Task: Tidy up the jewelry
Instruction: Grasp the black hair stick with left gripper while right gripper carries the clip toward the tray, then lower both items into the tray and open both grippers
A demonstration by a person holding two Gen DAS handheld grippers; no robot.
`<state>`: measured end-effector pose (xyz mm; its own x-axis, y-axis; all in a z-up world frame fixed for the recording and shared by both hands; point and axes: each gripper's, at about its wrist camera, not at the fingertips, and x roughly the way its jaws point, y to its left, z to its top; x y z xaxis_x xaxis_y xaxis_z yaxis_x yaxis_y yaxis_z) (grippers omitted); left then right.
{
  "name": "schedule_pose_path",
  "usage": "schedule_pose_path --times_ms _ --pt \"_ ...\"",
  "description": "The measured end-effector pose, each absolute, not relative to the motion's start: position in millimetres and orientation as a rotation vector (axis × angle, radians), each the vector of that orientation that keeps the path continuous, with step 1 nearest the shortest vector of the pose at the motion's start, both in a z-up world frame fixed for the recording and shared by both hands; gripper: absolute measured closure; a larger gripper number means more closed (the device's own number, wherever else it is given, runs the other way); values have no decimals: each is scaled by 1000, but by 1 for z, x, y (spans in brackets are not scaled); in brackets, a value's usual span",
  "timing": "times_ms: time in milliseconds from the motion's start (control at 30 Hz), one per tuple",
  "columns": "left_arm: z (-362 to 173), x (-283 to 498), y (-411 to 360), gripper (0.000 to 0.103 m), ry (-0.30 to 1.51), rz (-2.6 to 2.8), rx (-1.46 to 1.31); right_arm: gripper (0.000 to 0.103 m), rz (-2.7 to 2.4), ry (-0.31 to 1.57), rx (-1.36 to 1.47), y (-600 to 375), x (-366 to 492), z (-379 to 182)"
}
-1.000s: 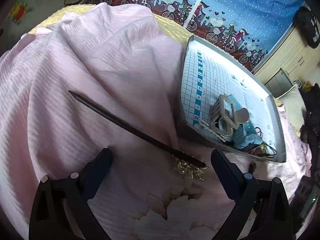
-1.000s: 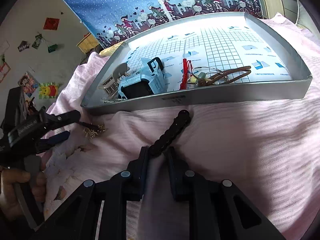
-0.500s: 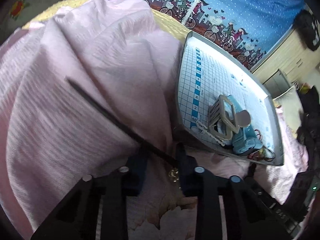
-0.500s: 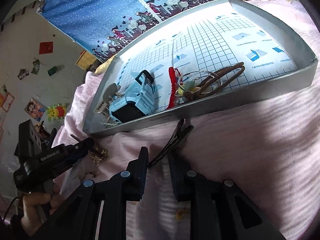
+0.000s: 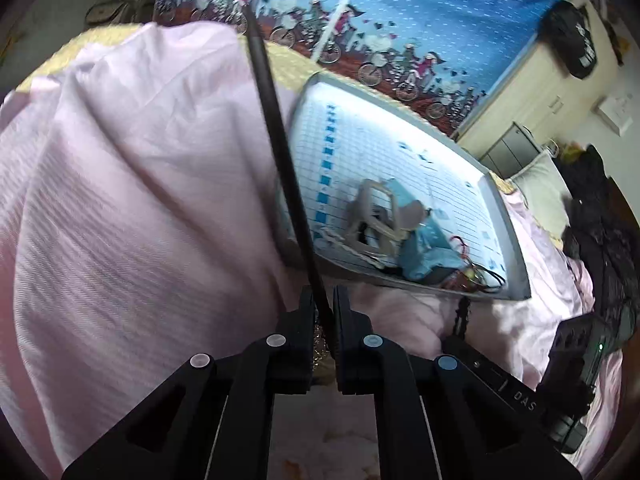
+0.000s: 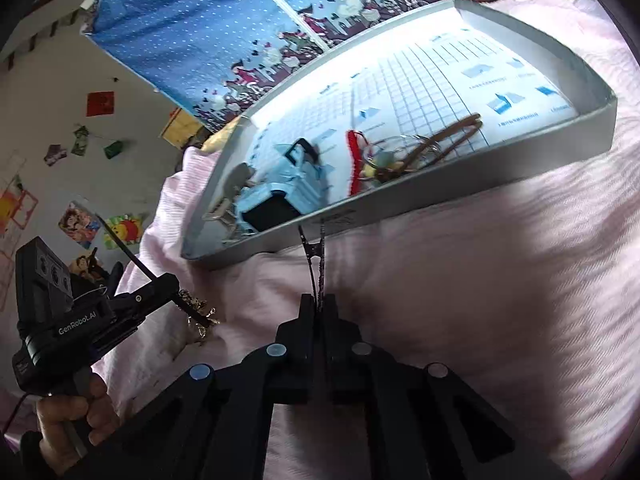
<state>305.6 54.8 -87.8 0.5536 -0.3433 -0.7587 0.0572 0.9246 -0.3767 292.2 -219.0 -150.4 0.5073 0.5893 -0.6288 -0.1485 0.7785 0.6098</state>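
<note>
My left gripper (image 5: 323, 300) is shut on a long dark hair stick (image 5: 280, 140), which stands up and away from the fingers. Its gold ornament (image 6: 199, 314) dangles below the left gripper (image 6: 168, 286) in the right wrist view. My right gripper (image 6: 319, 306) is shut on a thin black hair clip (image 6: 314, 260) that points at the near wall of the grey tray (image 6: 440, 196). The grid-lined tray (image 5: 516, 248) lies on the pink bedspread and holds a light blue claw clip (image 6: 288, 188), a beige clip (image 5: 372, 216), a red cord (image 6: 354, 160) and a brown hair tie (image 6: 444, 140).
Rumpled pink bedding (image 5: 120, 200) lies all around the tray. A blue patterned curtain (image 5: 400, 20) hangs behind it. A person's hand (image 6: 76, 412) holds the left gripper's handle. Dark clothing (image 5: 608, 240) is piled at the far right.
The left gripper shut on the hair stick and lifted it, so the stick swung from lying on the bedding to pointing upward. The right gripper raised the black clip toward the tray's wall.
</note>
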Motion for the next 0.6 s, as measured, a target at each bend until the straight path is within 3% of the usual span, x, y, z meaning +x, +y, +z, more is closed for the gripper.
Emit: schedule_pose_path --times_ms 600 --pt "-46 298 37 99 786 -347 -314 99 484 751 418 -205 280 -114"
